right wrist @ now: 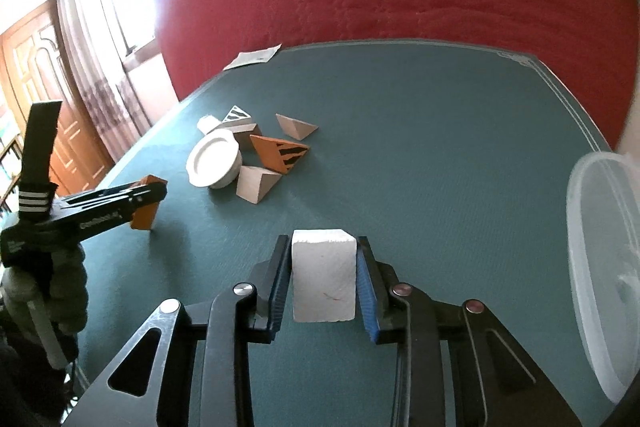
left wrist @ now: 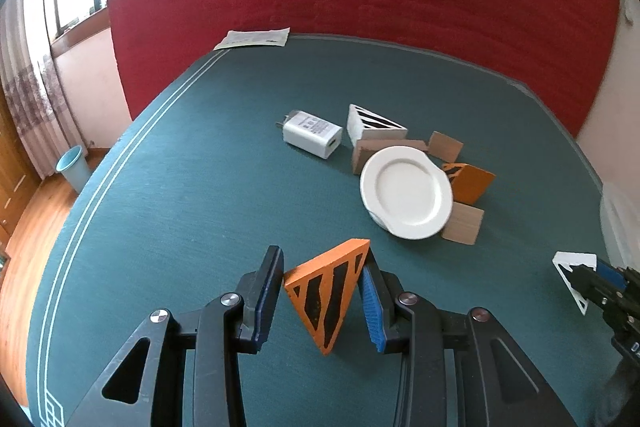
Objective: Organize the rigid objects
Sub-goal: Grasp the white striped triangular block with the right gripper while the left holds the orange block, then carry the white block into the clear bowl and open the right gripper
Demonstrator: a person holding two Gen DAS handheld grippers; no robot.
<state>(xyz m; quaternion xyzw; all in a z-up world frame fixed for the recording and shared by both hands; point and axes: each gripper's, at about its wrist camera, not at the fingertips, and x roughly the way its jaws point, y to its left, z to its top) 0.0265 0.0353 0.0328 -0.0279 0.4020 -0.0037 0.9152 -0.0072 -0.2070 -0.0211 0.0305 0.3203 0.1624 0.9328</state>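
My left gripper (left wrist: 322,301) is closed on an orange wedge (left wrist: 326,297) with black stripes, one pad on a corner of it and the other against its slanted edge. My right gripper (right wrist: 323,279) is clamped on a white wedge (right wrist: 324,275), both pads flat against its two parallel sides. Both wedges sit near me, well short of the plate (left wrist: 406,191), which I take as my landmark on the green table (left wrist: 200,187).

Round the plate lie the rest: a white striped wedge (left wrist: 372,123) just behind it, plain grey-brown blocks (left wrist: 462,223) touching its rim on the near and far sides, and another orange wedge (left wrist: 470,181) just right of it. A white charger (left wrist: 313,133) lies left of the plate, apart from it. A clear plastic lid or tub (right wrist: 604,259) stands far right of the plate, at the table's edge; I judge that is where the pieces may go, though I cannot be sure.

These wedges look like painted wood: stiff, light, not fragile, so a firm pinch is safe. The painted faces may be slick. The white one is held well, on flat parallel faces. The orange one worries me: a grip across corner and slope could let it twist or squirt out, so I would rather retake it across its two flat triangular faces.
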